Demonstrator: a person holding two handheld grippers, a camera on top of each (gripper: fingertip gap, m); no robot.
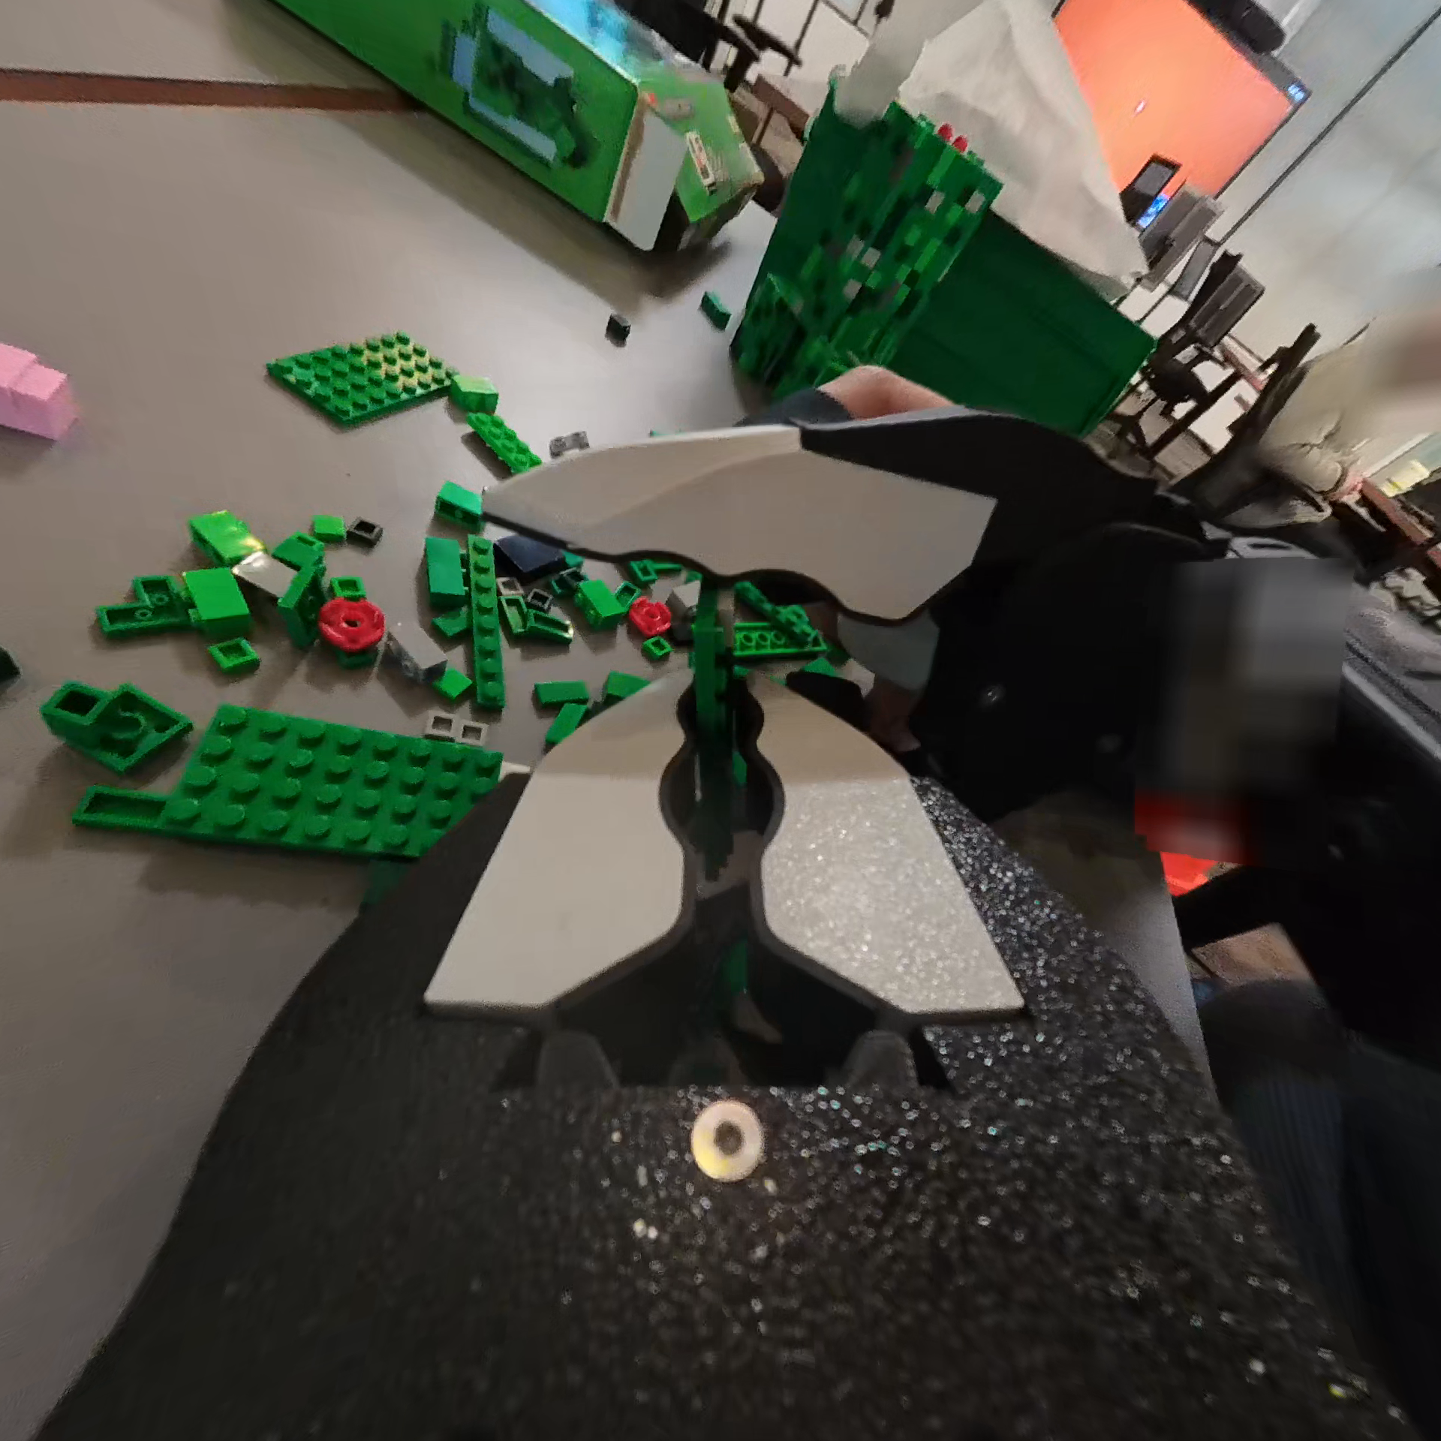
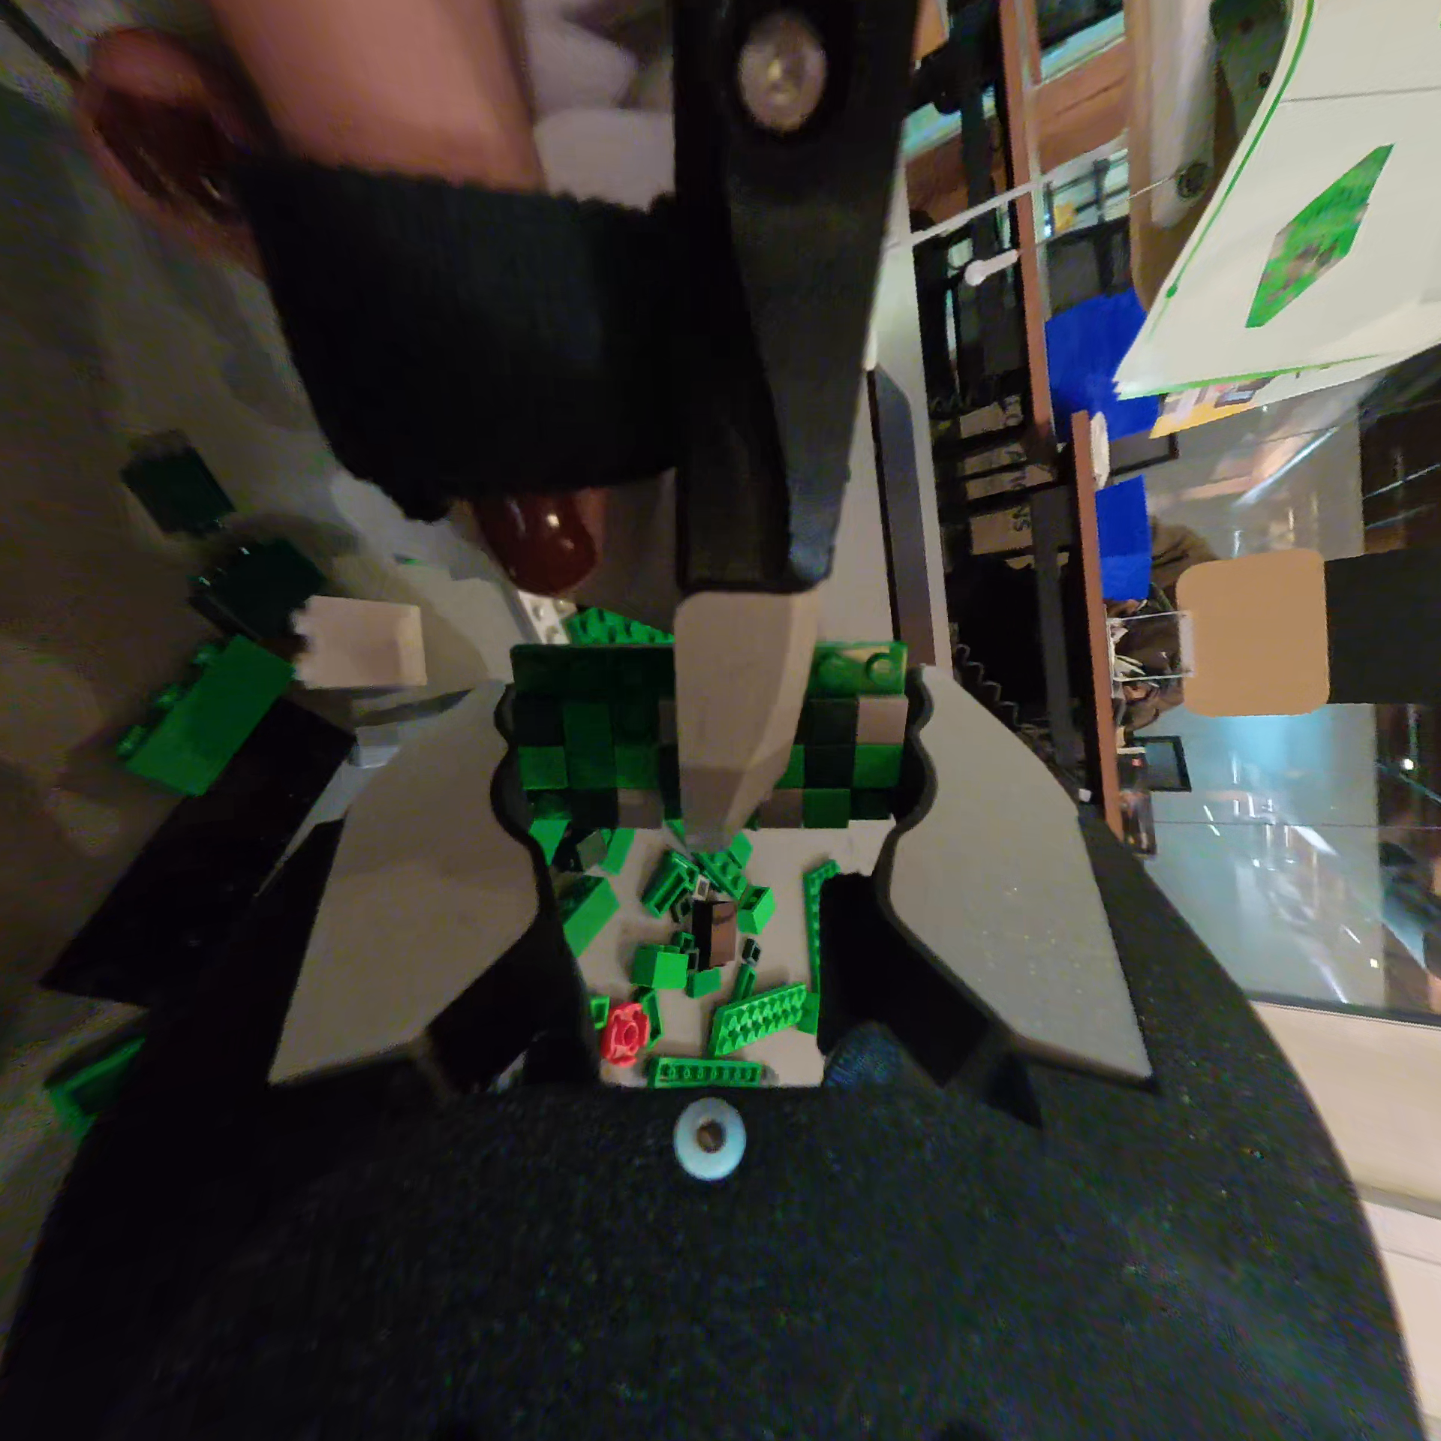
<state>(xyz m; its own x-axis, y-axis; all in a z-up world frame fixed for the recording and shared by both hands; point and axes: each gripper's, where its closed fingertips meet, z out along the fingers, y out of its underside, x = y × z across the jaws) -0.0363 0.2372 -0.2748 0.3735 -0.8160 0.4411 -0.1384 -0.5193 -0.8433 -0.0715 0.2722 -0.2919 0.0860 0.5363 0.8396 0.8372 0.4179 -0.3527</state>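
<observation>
Grip | flat green-and-grey brick panel (image 1: 713, 702) pinched edge-on by left gripper (image 1: 717, 748) | right gripper (image 2: 706, 768) spread wide around panel, its hold unclear | panel best kept square above brick-strewn grey worktop (image 1: 234, 234).

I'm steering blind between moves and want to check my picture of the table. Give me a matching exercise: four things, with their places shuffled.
Things:
1. thin green brick-built panel
2. pink block
3. green cardboard box
4. red round flower-shaped piece

Places:
A. lying among the loose green bricks
B. clamped edge-on between the fingers of the left gripper
C. at the left edge of the left wrist view, apart from the pile
D. at the far end of the grey table

Pairs: 1-B, 2-C, 3-D, 4-A
</observation>
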